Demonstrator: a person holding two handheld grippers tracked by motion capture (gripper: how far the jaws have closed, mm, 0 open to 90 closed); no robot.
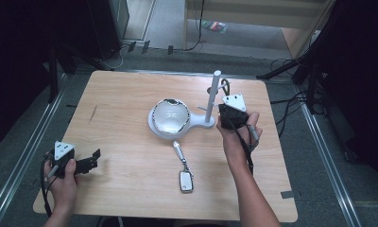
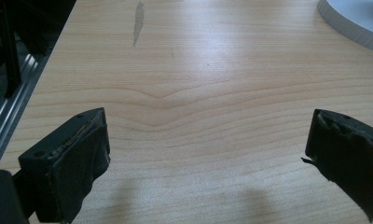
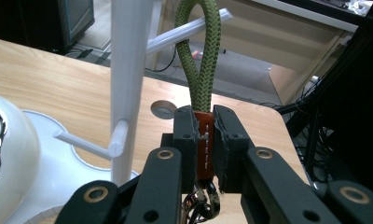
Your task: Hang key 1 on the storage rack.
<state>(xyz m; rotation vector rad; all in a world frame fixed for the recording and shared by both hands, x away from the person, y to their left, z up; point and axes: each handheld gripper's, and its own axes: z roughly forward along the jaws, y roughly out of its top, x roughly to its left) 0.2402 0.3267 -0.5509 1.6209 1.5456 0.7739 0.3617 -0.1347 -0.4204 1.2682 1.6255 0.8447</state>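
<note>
A keychain with a green rope loop (image 3: 201, 56) and an orange-brown tab (image 3: 204, 140) is clamped between the jaws of my right gripper (image 3: 204, 116), which is shut on the tab. Dark metal rings (image 3: 204, 205) hang below the tab. The loop reaches up across an upper peg (image 3: 175, 37) of the white stand's post (image 3: 128, 70); I cannot tell whether the peg passes through it. In the high view my right gripper (image 1: 223, 101) is just right of the post (image 1: 214, 94). My left gripper (image 1: 96, 158) rests low at the table's front left, open (image 2: 208, 140) over bare wood.
A glossy white dome (image 1: 169, 116) sits on the stand's white base (image 1: 196, 120) at mid-table. A silver key fob (image 1: 185, 180) with a metal handle lies in front of it. A lower peg (image 3: 86, 144) juts from the post. The table's edge lies close to the left hand.
</note>
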